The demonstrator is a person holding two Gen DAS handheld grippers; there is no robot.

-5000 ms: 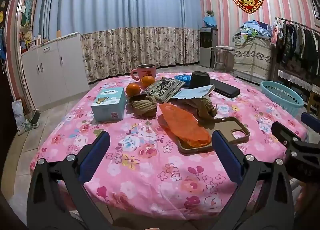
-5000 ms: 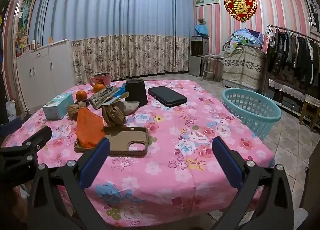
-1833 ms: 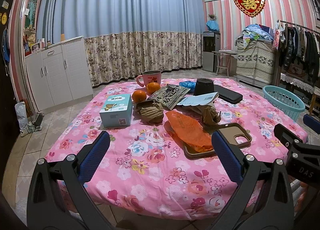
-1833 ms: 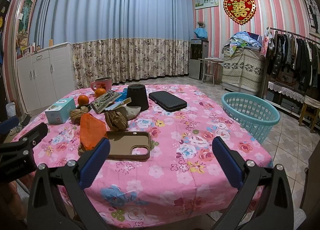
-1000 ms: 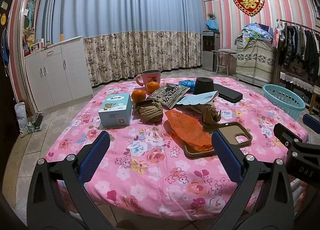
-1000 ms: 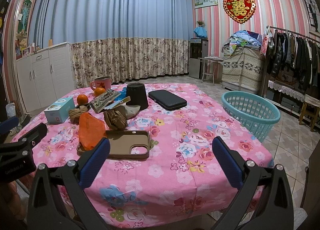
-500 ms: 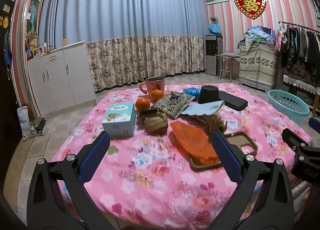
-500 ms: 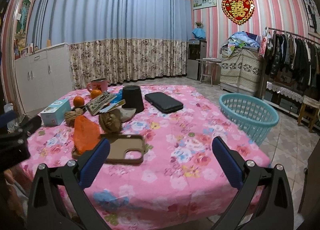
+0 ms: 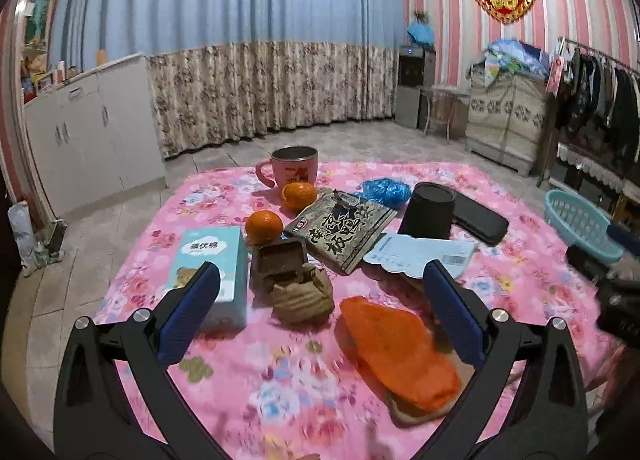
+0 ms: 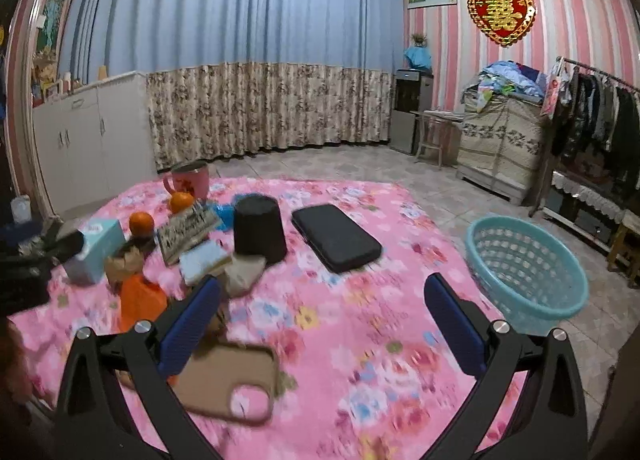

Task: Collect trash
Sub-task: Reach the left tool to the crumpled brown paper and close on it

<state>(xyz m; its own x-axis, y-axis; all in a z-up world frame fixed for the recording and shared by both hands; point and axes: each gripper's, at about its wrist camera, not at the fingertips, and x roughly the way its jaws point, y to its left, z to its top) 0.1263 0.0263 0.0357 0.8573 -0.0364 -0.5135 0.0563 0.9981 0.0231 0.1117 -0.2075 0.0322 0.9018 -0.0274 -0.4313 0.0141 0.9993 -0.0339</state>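
1. In the left wrist view we hold the left gripper (image 9: 320, 308) with its blue pads spread wide and nothing between them, low in the frame over the pink flowered table (image 9: 224, 392).
2. Between the fingers, at centre, a crumpled brown paper wad (image 9: 302, 294) lies just beside a teal tissue box (image 9: 212, 276); the orange wrapper (image 9: 400, 352) sits lower right on a tan phone case (image 9: 416, 414).
3. Further up we see two oranges (image 9: 264, 227), a pink mug (image 9: 294, 171) and a black cup (image 9: 430, 211).
4. In the right wrist view the right gripper (image 10: 320, 320) is likewise spread apart and holds nothing.
5. The teal basket (image 10: 528, 272) stands on the floor at right, off the table edge.
6. The orange wrapper (image 10: 140, 300) lies at lower left, beside the blurred phone case (image 10: 224, 384).
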